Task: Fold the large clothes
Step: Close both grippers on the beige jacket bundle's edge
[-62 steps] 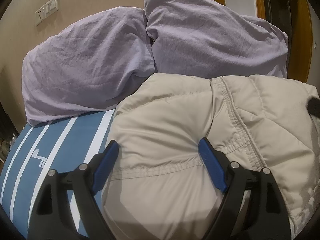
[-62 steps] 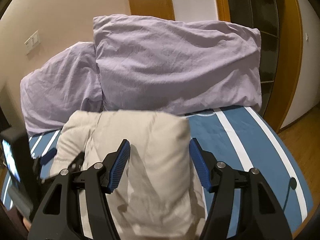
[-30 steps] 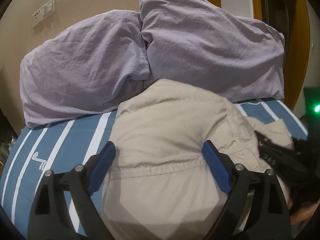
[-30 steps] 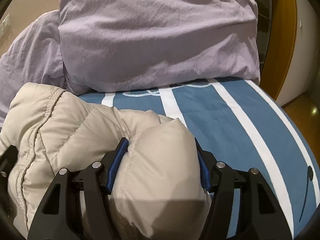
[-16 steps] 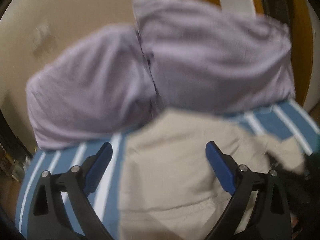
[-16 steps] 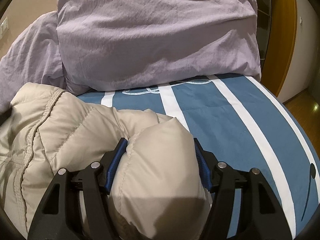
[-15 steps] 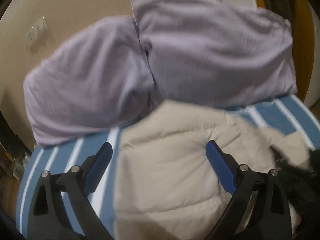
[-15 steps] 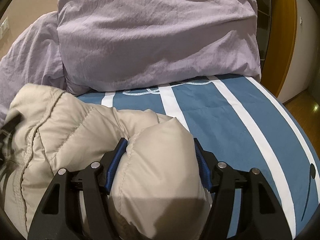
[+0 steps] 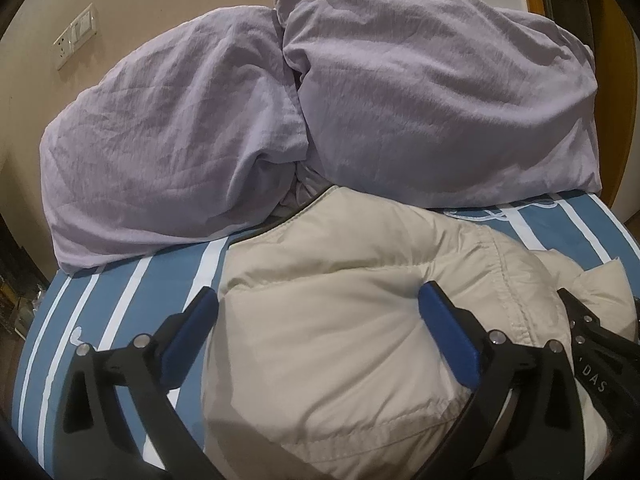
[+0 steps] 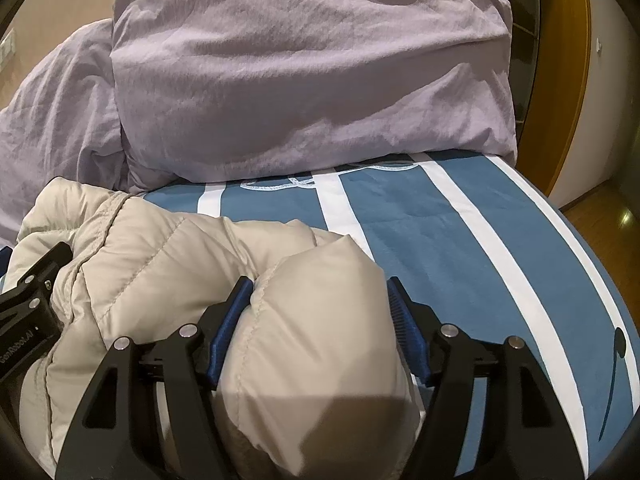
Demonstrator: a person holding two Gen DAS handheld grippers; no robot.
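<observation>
A beige quilted puffer jacket (image 9: 340,320) lies bunched on a blue bed sheet with white stripes (image 9: 120,300). My left gripper (image 9: 320,320) is open, its blue fingers wide apart on either side of a thick bulge of the jacket. My right gripper (image 10: 320,312) has its blue fingers pressed against both sides of a fat fold of the same jacket (image 10: 312,320), holding it. The right gripper's black body shows at the right edge of the left wrist view (image 9: 592,344), and the left gripper's body at the left edge of the right wrist view (image 10: 28,304).
Two lilac pillows (image 9: 180,140) (image 10: 300,72) lean against the beige wall at the head of the bed, just beyond the jacket. A wall socket plate (image 9: 76,36) is up left. A wooden door frame (image 10: 568,80) and wooden floor (image 10: 600,216) lie right of the bed edge.
The left gripper swung quickly, then settled lower and closer over the jacket, still open. The right gripper stayed on its fold and has barely moved in the last second.
</observation>
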